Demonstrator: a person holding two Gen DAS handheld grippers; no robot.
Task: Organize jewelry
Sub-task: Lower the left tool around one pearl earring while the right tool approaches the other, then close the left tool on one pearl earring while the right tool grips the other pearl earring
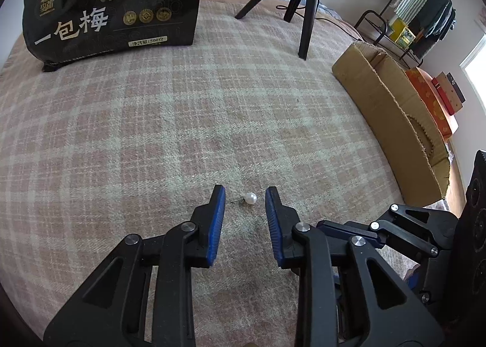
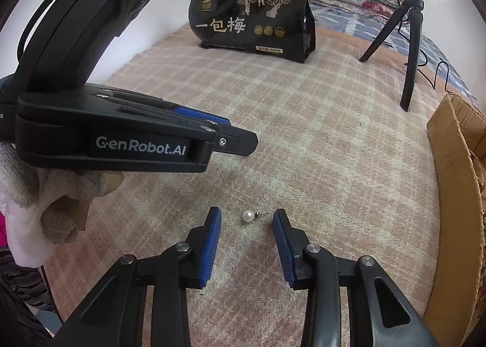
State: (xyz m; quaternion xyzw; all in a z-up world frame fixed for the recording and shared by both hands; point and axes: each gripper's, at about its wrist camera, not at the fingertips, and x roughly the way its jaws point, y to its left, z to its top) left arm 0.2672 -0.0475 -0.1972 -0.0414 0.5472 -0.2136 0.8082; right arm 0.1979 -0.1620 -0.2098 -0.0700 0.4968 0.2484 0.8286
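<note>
Jaws apart, L & R, each w/ pearl earring [image 1: 249, 197] between.

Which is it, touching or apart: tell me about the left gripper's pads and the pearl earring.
Apart. The left wrist view shows blanket on both sides of the pearl earring, between it and the left gripper's pads.

blanket [image 1: 152, 134]: woven plaid cloth, matt, slightly fuzzy | earring [image 1: 249, 197]: glossy smooth pearl, thin metal post | left hand-held gripper [image 1: 245, 195]: matt black plastic, ribbed blue pads, bright metal pins | box [image 1: 379, 110]: rough brown cardboard | bag [image 1: 115, 4]: black, semi-gloss | glove [image 2: 24, 201]: knit cloth
</note>
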